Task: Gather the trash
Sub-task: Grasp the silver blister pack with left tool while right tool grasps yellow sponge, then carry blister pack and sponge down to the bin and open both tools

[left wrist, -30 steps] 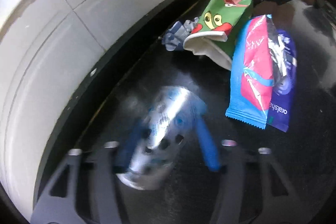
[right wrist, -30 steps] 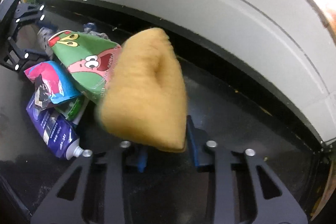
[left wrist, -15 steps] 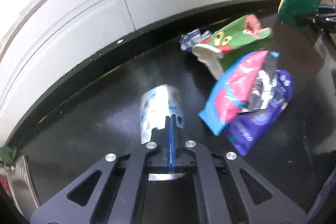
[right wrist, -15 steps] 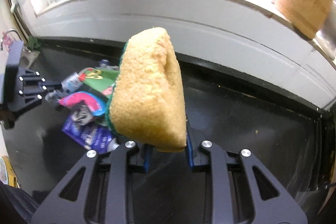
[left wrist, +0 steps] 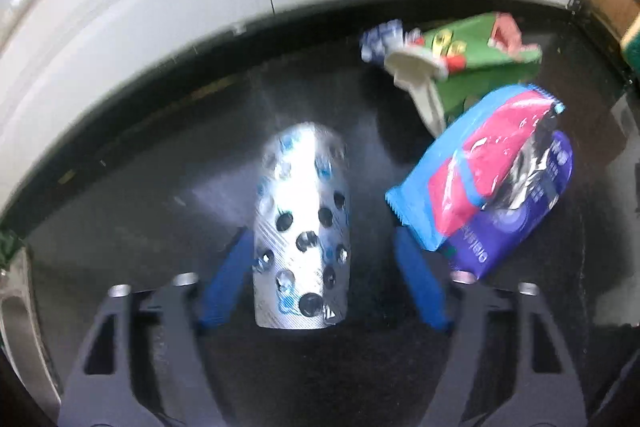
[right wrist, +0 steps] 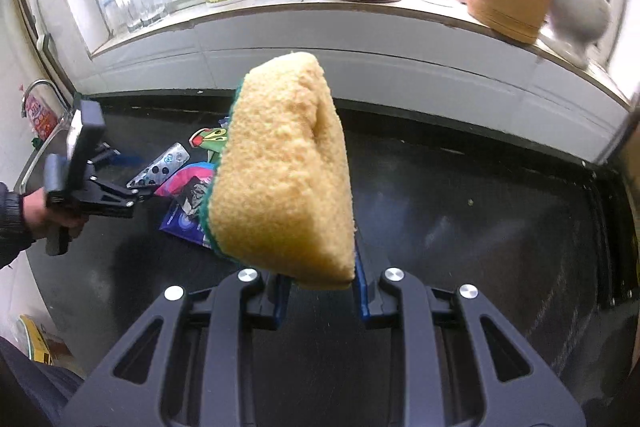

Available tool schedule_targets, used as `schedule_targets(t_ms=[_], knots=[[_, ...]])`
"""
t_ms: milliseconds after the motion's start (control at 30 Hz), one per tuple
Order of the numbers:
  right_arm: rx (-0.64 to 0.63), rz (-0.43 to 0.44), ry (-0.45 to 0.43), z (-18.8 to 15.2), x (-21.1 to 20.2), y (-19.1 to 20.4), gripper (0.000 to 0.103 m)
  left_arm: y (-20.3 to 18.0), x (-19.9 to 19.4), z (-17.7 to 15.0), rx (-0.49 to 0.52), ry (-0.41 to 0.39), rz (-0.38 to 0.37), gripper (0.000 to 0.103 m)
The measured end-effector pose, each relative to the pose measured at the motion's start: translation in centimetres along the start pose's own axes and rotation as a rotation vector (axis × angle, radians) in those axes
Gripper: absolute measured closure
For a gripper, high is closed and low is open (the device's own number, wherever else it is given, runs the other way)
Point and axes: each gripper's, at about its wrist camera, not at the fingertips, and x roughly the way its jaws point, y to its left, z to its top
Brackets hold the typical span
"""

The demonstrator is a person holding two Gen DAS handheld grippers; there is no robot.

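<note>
Black countertop (left wrist: 132, 227) under a white tiled wall. Left gripper (left wrist: 320, 227) jaws just opened, blue fingers (left wrist: 224, 279) straddling one silver blister pack (left wrist: 302, 227) lying flat; left finger touching or just beside it, cannot tell; right finger clear. Right gripper (right wrist: 320, 287) clamped on one yellow sponge (right wrist: 284, 167), held up off the counter. Further out, one pile: one pink-blue wrapper (left wrist: 476, 167) over one purple pouch (left wrist: 516, 223), one green cartoon bag (left wrist: 480, 55), one crumpled blue-white scrap (left wrist: 380, 39). Sill behind: several jars and bottles.
</note>
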Motion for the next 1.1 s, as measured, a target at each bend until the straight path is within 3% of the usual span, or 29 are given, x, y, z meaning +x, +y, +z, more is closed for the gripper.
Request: schedule_targets(t_ms=[100,200,300,700,933,1100], knots=[[0.016,0.000,0.004,-1.1,-0.8,-0.8,0.077,0.6,0.4,-0.2,-0.026,-0.006,-0.027,0.043],[0.025,0.008,0.013,-1.9,-1.2,-0.8,0.077,1.1,0.4,-0.2,-0.048,-0.014,-0.025,0.062],[0.019,0.019,0.020,-2.2,-1.2,-0.3,0.077,0.8,0.0,-0.2,-0.069,-0.011,-0.010,0.073],[-0.048,0.080,0.006,-1.6,-2.5,4.9,0.077,-0.6,-11.0,-3.8,-0.193,-0.119,0.062,0.072],[-0.140,0.137,0.039,-2.1,-2.1,11.0,0.077,-3.1,-16.1,-9.9,-0.265,-0.125,0.115,0.071],[-0.238,0.223,0.073,-2.8,-1.6,17.6,0.077,-3.4,-19.6,-15.8,-0.350,-0.140,0.163,0.071]])
